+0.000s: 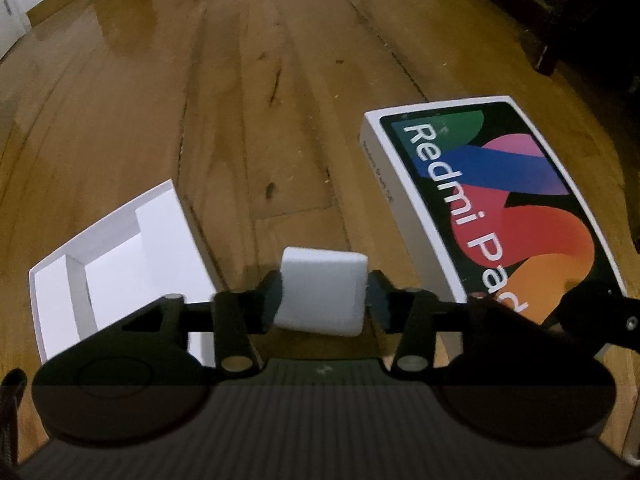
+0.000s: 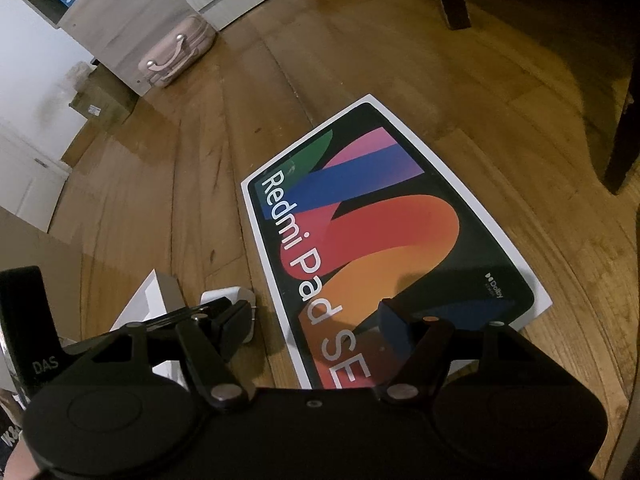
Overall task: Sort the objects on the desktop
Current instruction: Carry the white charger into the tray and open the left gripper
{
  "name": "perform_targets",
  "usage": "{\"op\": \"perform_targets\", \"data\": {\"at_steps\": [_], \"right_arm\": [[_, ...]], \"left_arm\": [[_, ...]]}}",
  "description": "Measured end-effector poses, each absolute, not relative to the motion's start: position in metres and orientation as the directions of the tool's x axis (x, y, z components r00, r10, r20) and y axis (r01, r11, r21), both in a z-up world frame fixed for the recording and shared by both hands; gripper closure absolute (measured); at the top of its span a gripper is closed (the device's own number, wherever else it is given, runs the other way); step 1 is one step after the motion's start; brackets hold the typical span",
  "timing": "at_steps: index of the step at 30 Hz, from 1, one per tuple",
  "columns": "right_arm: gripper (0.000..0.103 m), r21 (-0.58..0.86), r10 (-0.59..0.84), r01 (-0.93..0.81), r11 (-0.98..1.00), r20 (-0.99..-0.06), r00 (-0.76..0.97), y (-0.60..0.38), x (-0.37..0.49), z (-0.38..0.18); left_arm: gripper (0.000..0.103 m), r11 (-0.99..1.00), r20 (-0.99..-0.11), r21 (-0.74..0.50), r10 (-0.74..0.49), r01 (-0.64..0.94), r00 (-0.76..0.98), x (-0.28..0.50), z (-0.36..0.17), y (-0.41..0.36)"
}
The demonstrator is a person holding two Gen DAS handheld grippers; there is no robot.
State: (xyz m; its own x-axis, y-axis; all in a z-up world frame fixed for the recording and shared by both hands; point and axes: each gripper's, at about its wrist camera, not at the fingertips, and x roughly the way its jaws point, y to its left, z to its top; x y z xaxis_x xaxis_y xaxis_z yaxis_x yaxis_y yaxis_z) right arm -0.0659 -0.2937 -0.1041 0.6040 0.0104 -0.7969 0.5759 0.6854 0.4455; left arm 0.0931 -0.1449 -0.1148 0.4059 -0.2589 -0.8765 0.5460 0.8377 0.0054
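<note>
White and blocky, a charger is clamped between the closed fingers of the left gripper, held above the wooden floor between the open box tray and the Redmi Pad lid. The right gripper is spread wide and empty over the near end of that lid. The charger is probably meant for a tray compartment away from the lid, so it is best carried level, lowered squarely between the dividers and released only once seated.

Home, probably bedroom: wood plank floor, pink suitcase beside cabinet, cardboard box.
</note>
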Motion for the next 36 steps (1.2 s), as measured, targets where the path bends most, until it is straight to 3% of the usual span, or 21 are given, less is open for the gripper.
{"op": "perform_targets", "data": {"at_steps": [4, 13, 20, 29, 36], "right_arm": [[0.028, 0.445, 0.009, 0.582, 0.681, -0.799, 0.601, -0.294, -0.066, -0.106], [0.028, 0.434, 0.028, 0.568, 0.699, -0.811, 0.585, -0.29, -0.059, -0.109], [0.028, 0.438, 0.035, 0.578, 0.689, -0.816, 0.577, -0.292, -0.064, -0.112], [0.028, 0.438, 0.032, 0.561, 0.702, -0.807, 0.59, -0.289, -0.069, -0.101], [0.028, 0.419, 0.05, 0.536, 0.733, -0.819, 0.572, -0.279, -0.063, -0.106]], "left_arm": [[0.044, 0.841, -0.889, 0.018, -0.234, 0.541, 0.393, 0.094, -0.12, -0.147], [0.048, 0.846, -0.888, 0.0, -0.245, 0.533, 0.389, 0.098, -0.134, -0.147], [0.049, 0.841, -0.876, 0.077, -0.2, 0.535, 0.44, 0.076, -0.133, -0.156], [0.049, 0.865, -0.894, -0.005, -0.229, 0.503, 0.384, 0.069, -0.132, -0.147], [0.049, 0.865, -0.887, 0.035, -0.204, 0.501, 0.414, 0.062, -0.131, -0.151]]}}
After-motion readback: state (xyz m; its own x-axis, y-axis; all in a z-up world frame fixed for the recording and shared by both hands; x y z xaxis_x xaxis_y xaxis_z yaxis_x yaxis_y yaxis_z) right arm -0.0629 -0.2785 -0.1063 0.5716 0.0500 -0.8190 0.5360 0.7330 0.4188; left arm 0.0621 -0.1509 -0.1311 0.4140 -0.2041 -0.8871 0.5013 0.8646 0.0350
